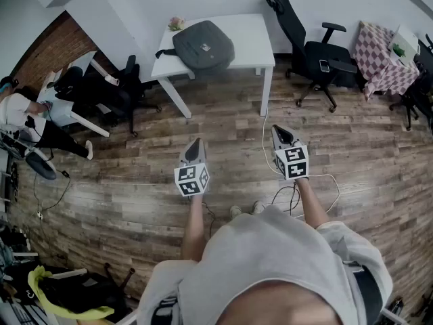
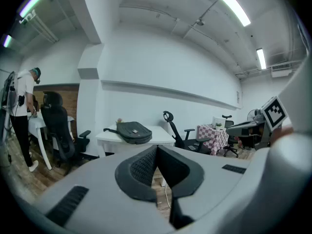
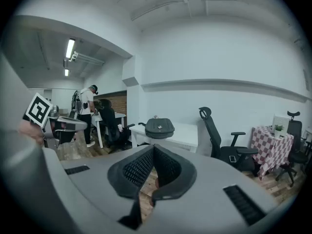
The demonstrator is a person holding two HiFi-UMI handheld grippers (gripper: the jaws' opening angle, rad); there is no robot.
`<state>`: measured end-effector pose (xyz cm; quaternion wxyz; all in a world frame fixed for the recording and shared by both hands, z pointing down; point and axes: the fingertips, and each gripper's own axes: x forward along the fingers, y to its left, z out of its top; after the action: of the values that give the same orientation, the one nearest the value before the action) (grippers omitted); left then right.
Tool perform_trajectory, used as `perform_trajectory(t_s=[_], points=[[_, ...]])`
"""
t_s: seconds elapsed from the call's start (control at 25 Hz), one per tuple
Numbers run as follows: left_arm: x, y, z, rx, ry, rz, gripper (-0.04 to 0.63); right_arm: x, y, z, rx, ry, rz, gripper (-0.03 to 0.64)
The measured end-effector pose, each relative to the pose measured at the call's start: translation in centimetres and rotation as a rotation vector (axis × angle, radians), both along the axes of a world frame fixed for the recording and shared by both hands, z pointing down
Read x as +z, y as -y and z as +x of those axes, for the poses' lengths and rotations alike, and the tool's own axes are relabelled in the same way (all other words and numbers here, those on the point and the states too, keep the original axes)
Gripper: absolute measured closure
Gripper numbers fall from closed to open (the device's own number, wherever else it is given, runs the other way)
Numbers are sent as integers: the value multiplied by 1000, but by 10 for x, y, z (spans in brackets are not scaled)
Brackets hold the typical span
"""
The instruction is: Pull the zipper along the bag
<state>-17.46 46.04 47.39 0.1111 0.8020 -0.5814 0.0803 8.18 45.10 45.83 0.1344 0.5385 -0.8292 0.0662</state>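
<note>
A dark grey bag (image 1: 203, 44) lies flat on the left part of a white table (image 1: 250, 36) across the room; it also shows as the bag (image 2: 132, 131) in the left gripper view and the bag (image 3: 160, 127) in the right gripper view. Both grippers hang over the wooden floor, well short of the table. My left gripper (image 1: 195, 143) is shut with nothing in it, tips meeting (image 2: 156, 148). My right gripper (image 1: 277, 131) is shut and empty too, its tips (image 3: 153, 147) pointing toward the bag.
A black office chair (image 1: 311, 49) stands right of the table, beside a small checkered table (image 1: 382, 59). More black chairs (image 1: 115, 90) and a person (image 1: 30, 117) at a desk are on the left. A white cable (image 1: 270, 151) trails over the floor near my feet.
</note>
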Motion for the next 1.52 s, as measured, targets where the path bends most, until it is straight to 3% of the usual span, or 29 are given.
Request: perform_trajectory(t_s=[0.6,0.88,1.16,1.52], points=[[8,22,55,2,17,-11,569,12,23,39,-37,25,4,603],[15,47,58,-22,13,-26,569,19,51,46,-45,15,-11,603],[27,103,53,-20,5,-30,569,26,106,40,-41,-10,-8,603],[34,232,50,29,-21,-40,569,27,218,28,-13,-38,-27,603]])
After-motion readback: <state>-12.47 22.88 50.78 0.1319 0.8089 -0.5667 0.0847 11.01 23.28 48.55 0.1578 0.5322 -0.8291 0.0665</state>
